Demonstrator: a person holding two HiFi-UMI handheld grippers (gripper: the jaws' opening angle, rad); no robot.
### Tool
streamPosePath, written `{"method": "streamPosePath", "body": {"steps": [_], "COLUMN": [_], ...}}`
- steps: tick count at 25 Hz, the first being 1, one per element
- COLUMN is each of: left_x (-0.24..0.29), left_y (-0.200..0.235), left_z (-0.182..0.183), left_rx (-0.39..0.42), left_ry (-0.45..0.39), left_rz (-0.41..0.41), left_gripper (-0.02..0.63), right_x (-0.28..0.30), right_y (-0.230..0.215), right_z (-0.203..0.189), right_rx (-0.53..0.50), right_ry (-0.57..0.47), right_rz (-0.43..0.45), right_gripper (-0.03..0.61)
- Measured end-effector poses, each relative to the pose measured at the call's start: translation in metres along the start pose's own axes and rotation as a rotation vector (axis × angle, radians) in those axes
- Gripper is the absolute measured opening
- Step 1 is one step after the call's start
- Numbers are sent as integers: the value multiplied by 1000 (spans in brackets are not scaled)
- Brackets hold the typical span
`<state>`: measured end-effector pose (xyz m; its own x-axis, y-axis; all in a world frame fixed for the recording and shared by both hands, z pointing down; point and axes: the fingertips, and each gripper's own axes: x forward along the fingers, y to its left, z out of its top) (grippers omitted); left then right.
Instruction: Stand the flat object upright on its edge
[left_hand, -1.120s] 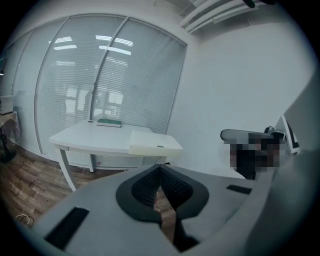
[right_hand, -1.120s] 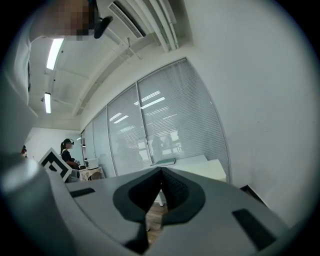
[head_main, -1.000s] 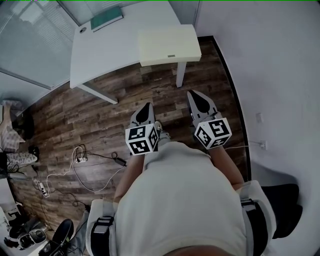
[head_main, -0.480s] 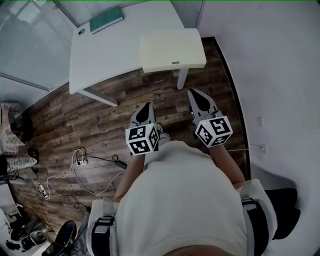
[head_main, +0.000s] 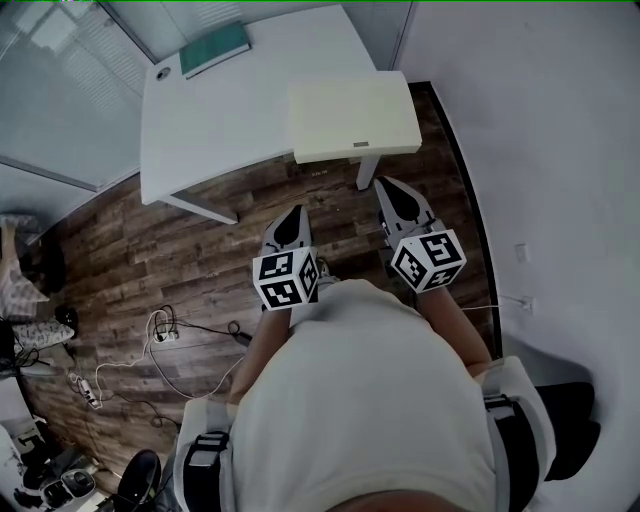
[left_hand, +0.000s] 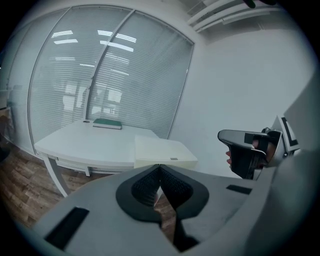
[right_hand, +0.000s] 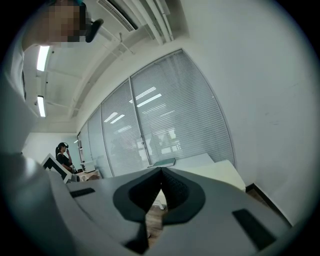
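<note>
Left gripper (head_main: 290, 222) and right gripper (head_main: 398, 195) have come nearer the table (head_main: 220, 110), and its cream slab (head_main: 353, 115) now lies just ahead of the right one. Both hang over the wood floor (head_main: 150, 240), each with its jaws pressed together on nothing. A green book (head_main: 213, 47) lies flat at the table's far edge.

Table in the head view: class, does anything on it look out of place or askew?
The cream flat box seems to jut out past the near right corner of the white table. The green book lies flat at the far edge.
</note>
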<state>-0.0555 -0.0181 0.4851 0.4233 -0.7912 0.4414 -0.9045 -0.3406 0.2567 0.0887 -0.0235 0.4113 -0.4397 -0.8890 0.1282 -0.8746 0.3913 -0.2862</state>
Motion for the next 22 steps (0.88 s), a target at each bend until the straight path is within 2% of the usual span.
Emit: {"method": "streamPosePath", "body": {"steps": [22], "left_x": [48], "left_y": [55], "left_z": [39], "left_rx": [29], "left_ry": [26], "left_rz": [-84], "left_gripper": [20], "right_x": [73], "right_y": [4], "right_z": [8], "right_rx": [48], "right_ry": [-17], "right_rz": [-74], "right_gripper": [18]}}
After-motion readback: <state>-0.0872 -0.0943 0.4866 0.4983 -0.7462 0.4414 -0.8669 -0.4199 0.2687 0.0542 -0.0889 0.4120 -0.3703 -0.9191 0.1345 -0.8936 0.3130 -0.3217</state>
